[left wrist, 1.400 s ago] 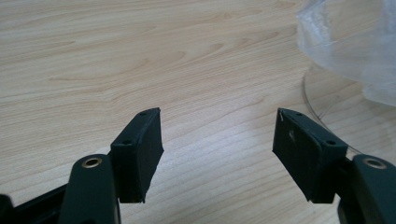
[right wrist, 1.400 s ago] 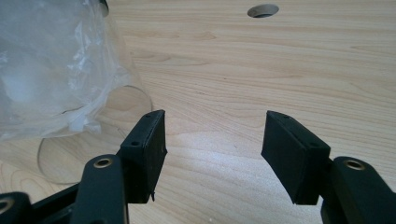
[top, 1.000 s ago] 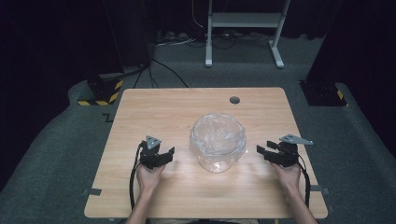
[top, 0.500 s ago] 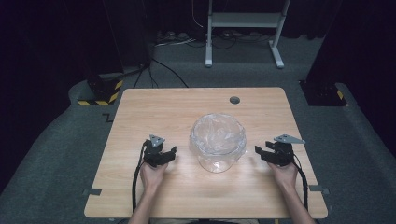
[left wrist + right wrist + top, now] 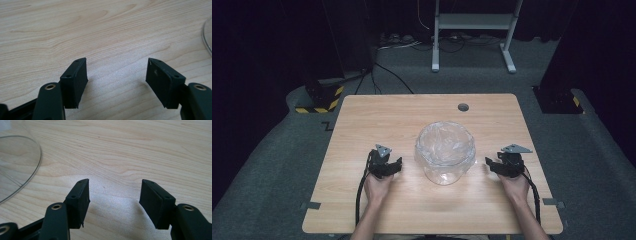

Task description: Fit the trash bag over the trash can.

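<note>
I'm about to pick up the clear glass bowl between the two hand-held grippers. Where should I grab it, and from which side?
Probably by the rim, from both sides at once. The glass bowl is round, smooth and far wider than either jaw opening, so its belly offers no hold. It stands upright, mouth up. The left hand-held gripper and right hand-held gripper already flank it, open, and could each pinch the rim wall.
</note>
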`<action>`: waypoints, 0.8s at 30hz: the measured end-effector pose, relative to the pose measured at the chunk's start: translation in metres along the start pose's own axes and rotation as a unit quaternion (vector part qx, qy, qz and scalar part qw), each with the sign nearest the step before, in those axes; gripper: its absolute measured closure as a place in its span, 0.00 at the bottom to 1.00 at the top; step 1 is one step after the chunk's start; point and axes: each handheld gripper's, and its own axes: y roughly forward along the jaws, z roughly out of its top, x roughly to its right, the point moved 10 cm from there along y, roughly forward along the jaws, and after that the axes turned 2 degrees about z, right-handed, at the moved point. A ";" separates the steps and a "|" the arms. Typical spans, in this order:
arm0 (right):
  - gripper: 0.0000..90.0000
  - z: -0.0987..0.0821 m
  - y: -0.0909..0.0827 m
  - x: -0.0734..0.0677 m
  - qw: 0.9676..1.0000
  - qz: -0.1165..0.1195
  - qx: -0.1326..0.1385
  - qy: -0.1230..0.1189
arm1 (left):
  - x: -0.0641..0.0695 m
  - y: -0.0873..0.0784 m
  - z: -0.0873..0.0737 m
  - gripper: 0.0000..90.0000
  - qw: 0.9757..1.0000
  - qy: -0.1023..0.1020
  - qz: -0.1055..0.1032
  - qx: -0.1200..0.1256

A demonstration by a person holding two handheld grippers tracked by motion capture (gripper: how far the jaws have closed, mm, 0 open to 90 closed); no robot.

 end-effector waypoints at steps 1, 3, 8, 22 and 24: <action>0.45 0.000 0.001 0.000 1.000 0.000 -0.001 0.000 | 0.000 0.000 0.000 0.37 1.000 0.001 0.001 0.000; 0.45 -0.001 0.002 -0.001 1.000 0.000 -0.004 -0.001 | -0.001 0.001 -0.001 0.37 1.000 0.005 0.004 -0.002; 0.45 -0.004 0.005 0.000 1.000 -0.004 -0.014 -0.003 | -0.003 0.002 -0.001 0.37 1.000 0.008 0.009 -0.001; 0.39 -0.005 0.007 0.000 1.000 -0.018 -0.015 -0.018 | -0.005 0.003 -0.002 0.36 1.000 0.003 0.009 -0.007; 0.39 -0.005 0.007 0.000 1.000 -0.019 -0.015 -0.018 | -0.007 0.003 -0.002 0.34 1.000 -0.005 0.006 -0.009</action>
